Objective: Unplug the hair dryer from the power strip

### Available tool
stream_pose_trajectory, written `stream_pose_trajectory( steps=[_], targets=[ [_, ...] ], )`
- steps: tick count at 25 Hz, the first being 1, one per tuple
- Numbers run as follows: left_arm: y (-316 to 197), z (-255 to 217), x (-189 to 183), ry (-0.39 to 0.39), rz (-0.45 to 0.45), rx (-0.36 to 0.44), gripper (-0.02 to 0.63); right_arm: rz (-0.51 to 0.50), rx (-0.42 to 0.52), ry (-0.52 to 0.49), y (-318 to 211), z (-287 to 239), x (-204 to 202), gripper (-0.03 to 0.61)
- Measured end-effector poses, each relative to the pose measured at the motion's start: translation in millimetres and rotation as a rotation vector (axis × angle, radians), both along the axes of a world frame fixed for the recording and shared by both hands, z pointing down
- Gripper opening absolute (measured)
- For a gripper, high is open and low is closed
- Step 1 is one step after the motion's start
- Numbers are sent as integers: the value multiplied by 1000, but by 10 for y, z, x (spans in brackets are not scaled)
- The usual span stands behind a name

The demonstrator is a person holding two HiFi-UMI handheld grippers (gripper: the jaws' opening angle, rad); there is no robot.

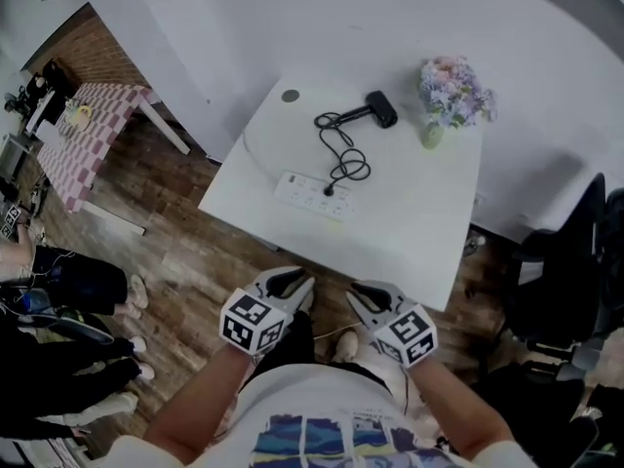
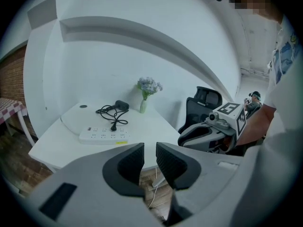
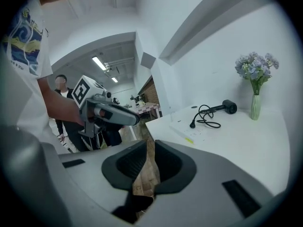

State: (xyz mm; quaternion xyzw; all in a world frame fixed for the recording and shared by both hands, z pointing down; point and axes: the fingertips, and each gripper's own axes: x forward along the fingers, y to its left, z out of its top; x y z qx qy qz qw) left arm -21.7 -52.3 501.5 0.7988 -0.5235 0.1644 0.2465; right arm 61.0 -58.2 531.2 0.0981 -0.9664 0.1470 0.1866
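Note:
A black hair dryer (image 1: 380, 108) lies at the far side of the white table (image 1: 419, 222). Its cord loops down to a plug (image 1: 330, 190) that sits in the white power strip (image 1: 314, 194). Both grippers hover short of the table's near edge, above the wooden floor. My left gripper (image 1: 289, 283) and right gripper (image 1: 363, 295) each show a narrow gap between the pads with nothing in it. In the left gripper view the strip (image 2: 103, 135) and plug (image 2: 113, 127) lie well ahead of the jaws (image 2: 150, 156). The right gripper (image 3: 150, 157) sees the plug (image 3: 192, 125) ahead to its right.
A vase of flowers (image 1: 450, 96) stands at the table's far right corner. To the table's right is a black office chair (image 1: 575, 261). A checkered table (image 1: 83, 135) stands far left, with people's legs (image 1: 58, 291) nearby.

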Motion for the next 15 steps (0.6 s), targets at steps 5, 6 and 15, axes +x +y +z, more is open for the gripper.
stream_pose_trajectory(
  steps=[5,6,15],
  targets=[
    [-425,80,-107,-14,37,10,75,19,15,28,-275,175,-72,40],
    [-509,102,-143,-15,47,10,75,24,18,37,-337,186,-103,40],
    [-1297,339,-505,-33,133,-13,75,84,7,114,-906,346,-425,38]
  ],
)
